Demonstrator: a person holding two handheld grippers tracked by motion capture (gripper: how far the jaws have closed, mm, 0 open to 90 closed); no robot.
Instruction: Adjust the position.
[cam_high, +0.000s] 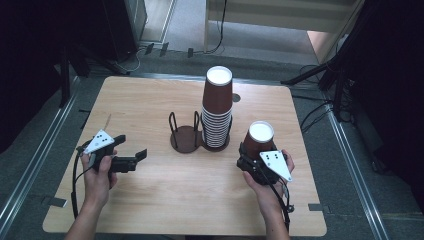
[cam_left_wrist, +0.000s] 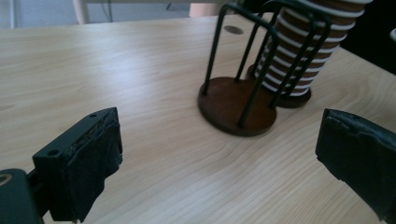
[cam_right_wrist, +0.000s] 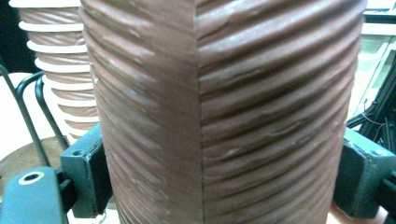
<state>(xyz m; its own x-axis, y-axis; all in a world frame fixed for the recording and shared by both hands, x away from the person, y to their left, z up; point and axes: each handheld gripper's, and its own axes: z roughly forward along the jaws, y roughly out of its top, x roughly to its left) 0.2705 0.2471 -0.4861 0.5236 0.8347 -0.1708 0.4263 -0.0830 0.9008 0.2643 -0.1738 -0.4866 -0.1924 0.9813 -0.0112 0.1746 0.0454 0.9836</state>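
Each black gripper carries a grey dotted three-cornered plate and black cable.

Even overhead light brightens the pale wooden table, while the surroundings in the high view fall into deep darkness. In the left gripper view a soft sheen crosses the wood and the near black padded jaws blur. The ribbed brown paper cup is close and slightly soft in the right gripper view.
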